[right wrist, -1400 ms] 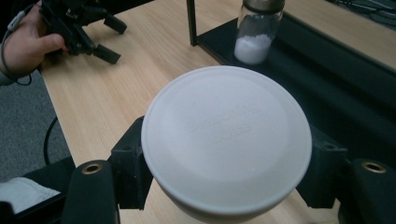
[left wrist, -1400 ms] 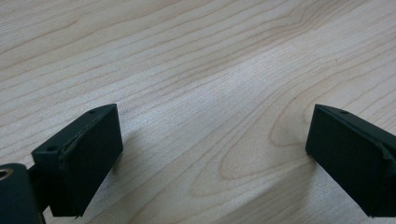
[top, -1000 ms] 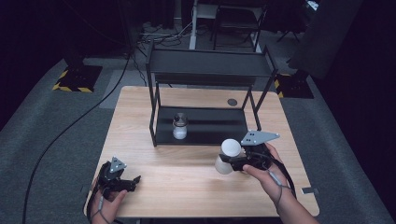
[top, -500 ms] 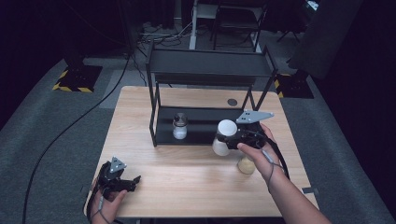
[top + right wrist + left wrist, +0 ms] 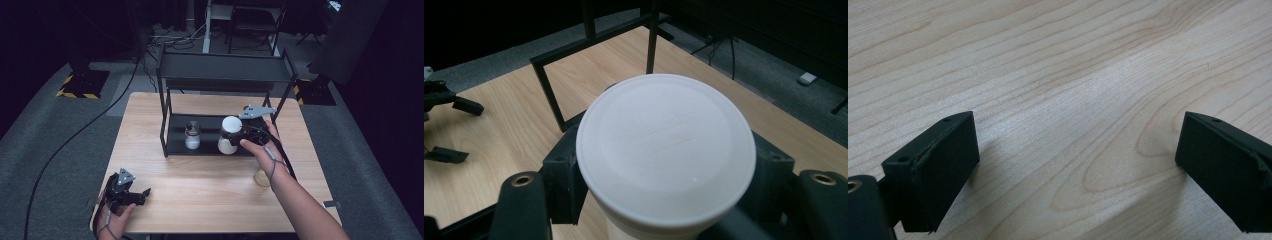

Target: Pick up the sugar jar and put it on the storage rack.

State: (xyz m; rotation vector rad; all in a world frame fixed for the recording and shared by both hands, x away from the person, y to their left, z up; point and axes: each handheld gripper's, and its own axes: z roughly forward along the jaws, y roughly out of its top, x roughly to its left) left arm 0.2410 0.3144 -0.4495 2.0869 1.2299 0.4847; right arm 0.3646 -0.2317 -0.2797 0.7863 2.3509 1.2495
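A jar with a white lid (image 5: 227,145) is clamped between the jaws of my right gripper (image 5: 235,134), which is shut on it at the front edge of the black rack's lower shelf (image 5: 210,146). In the right gripper view the white lid (image 5: 665,145) sits between the two black jaws of that gripper (image 5: 666,172). Whether the jar's base touches the shelf I cannot tell. My left gripper (image 5: 142,196) rests at the table's front left, open. The left gripper view has its jaws (image 5: 1078,170) wide apart over bare wood.
A small glass jar (image 5: 192,136) stands on the rack's lower shelf, left of the held jar. The rack's top shelf (image 5: 225,72) overhangs it. A tan round disc (image 5: 262,178) lies on the wooden table (image 5: 200,200) under my right forearm. Cables run across the dark floor.
My right gripper has carried the white-lidded jar away from the person and slightly left, up to the rack's lower shelf. The tan disc is now uncovered. The left gripper has stayed put.
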